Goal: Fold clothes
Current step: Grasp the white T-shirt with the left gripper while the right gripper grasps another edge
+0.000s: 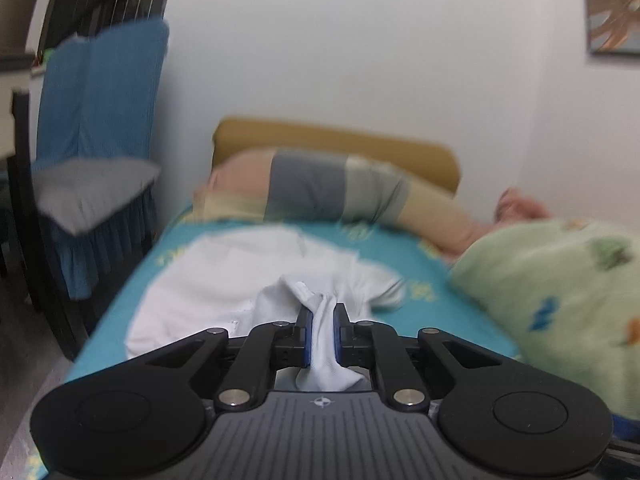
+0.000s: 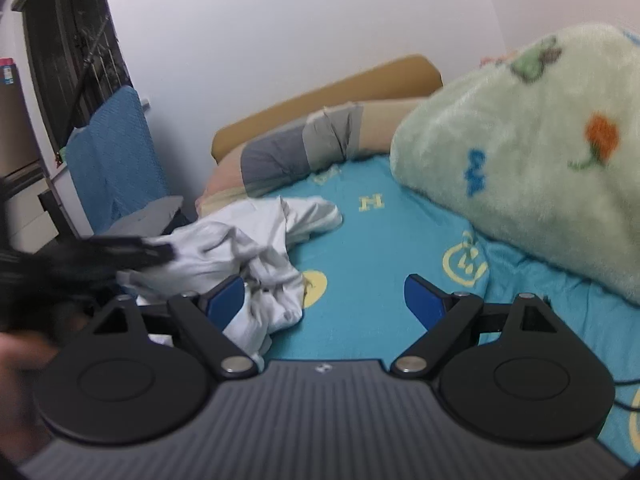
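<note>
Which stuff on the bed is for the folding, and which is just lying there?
For the job:
white garment, pinched in the left gripper
right gripper, open above the sheet

Just lying about:
green blanket
striped pillow
blue chair cover

White wall (image 1: 340,60), turquoise-sheeted bed (image 2: 360,248), blue-covered chair (image 1: 108,92), dark window (image 2: 68,40)

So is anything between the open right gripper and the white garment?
Nothing visible. The right gripper hangs open over bare teal sheet, the white garment beside its left finger. The left gripper is shut on a bunch of it.
</note>
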Available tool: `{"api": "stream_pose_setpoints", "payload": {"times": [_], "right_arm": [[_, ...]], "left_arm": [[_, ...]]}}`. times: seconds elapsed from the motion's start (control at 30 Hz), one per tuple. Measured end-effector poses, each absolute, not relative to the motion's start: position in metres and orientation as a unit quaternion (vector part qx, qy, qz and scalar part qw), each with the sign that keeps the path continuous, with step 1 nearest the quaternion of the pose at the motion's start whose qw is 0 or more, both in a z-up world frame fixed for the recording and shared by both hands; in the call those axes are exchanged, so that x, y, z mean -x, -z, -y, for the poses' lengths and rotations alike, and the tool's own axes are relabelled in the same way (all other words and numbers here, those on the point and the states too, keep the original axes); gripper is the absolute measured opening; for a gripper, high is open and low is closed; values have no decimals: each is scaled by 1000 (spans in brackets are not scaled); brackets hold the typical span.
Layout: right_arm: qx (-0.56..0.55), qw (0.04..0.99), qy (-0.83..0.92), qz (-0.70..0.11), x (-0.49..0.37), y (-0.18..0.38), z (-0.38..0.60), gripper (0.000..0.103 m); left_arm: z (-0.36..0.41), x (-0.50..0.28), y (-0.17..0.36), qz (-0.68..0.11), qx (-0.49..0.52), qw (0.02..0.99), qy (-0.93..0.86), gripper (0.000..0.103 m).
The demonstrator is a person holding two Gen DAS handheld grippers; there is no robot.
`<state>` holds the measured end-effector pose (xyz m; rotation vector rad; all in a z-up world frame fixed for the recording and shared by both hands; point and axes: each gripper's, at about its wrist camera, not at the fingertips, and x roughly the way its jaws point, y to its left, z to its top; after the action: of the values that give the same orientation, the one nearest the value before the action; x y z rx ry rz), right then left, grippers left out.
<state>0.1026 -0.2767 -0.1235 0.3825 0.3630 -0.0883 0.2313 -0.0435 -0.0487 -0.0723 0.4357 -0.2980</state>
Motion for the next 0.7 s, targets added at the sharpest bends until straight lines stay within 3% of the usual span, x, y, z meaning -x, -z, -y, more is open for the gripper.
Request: {"api": "stream_pose_setpoints", "payload": {"times": [0.17,0.33,0.53,0.7], "right_arm": [[-179,972,46,-145,-81,106,279,88],[-185,970,29,-157,-54,95,278,88],[-153,955,-67,-244,-40,101,250,88],[-51,961,-123,-241,-53,119,197,88]], "left_arm": [[22,-144,-6,-200,92,961,170,9],[-16,-72,-19,-204,132,956,163,9],[-67,-43,-39,-160,212,950,163,9],[-78,-45,-47,-137,219,952,162,9]]}}
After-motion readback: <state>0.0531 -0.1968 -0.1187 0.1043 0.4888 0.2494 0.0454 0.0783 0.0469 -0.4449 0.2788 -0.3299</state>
